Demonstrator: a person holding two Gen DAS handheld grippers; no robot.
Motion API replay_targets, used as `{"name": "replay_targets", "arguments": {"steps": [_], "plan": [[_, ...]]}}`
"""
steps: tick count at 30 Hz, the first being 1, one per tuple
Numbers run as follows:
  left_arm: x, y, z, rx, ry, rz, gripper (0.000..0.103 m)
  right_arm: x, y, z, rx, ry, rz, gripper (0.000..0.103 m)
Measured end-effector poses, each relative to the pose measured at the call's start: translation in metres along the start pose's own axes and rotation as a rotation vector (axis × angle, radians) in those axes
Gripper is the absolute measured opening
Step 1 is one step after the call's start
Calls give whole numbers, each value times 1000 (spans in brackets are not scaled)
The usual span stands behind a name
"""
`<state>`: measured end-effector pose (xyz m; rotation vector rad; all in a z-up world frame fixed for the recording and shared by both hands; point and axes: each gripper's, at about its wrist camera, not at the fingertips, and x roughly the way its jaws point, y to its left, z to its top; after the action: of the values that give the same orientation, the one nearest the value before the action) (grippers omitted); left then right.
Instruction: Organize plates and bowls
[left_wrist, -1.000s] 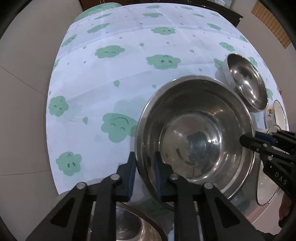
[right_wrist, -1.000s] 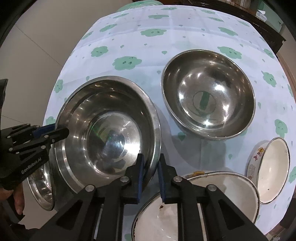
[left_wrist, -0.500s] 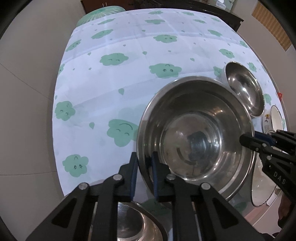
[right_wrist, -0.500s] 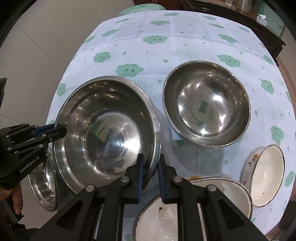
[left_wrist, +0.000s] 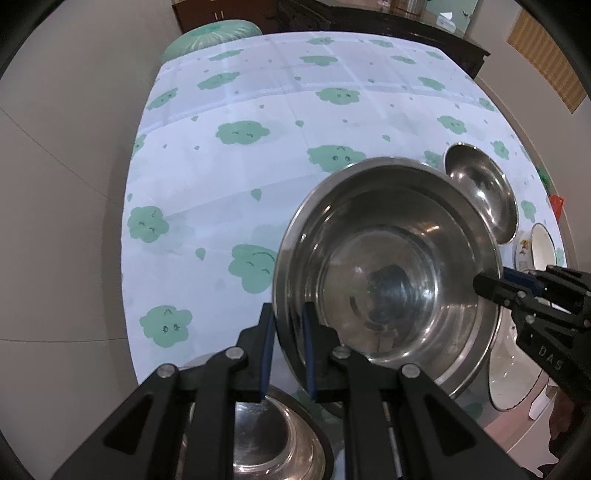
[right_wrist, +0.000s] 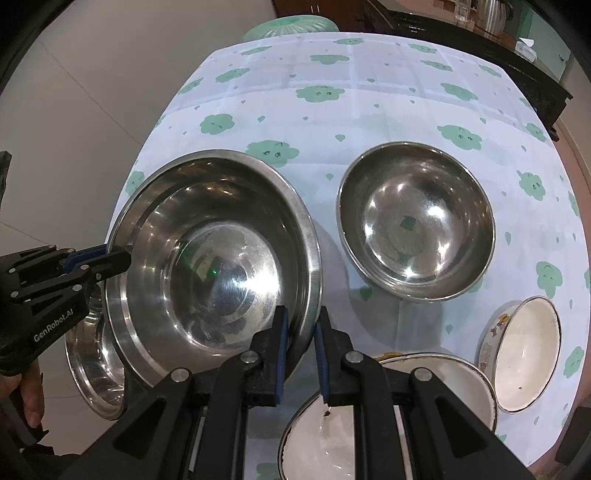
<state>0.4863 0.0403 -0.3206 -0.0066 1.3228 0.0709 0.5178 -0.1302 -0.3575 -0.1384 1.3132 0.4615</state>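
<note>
A large steel bowl (left_wrist: 388, 273) (right_wrist: 210, 258) hangs above the table, carried by both grippers. My left gripper (left_wrist: 287, 321) is shut on its near-left rim; in the right wrist view the left gripper (right_wrist: 118, 258) bites the bowl's left edge. My right gripper (right_wrist: 300, 321) is shut on the opposite rim, and in the left wrist view the right gripper (left_wrist: 487, 286) comes in from the right. A second steel bowl (right_wrist: 415, 221) (left_wrist: 480, 192) sits on the cloth beyond. Another steel bowl (left_wrist: 273, 435) (right_wrist: 92, 362) lies below the left gripper.
The table wears a white cloth with green clouds (left_wrist: 295, 110). A wide white enamel bowl (right_wrist: 443, 373) sits under the right gripper, and a smaller white enamel bowl (right_wrist: 524, 354) stands at the right edge. A person's hand (right_wrist: 31, 391) holds the left gripper. Dark furniture (right_wrist: 480, 40) stands behind the table.
The large steel bowl has risen with both grippers still on its rim. The table and the other bowls look farther below than before.
</note>
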Motion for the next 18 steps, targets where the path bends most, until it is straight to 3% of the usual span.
{"name": "replay_targets", "arguments": {"steps": [18], "plan": [[-34,10,-5,-23,-52,12,12,-29,15,6,-36,-49,3,16]]}}
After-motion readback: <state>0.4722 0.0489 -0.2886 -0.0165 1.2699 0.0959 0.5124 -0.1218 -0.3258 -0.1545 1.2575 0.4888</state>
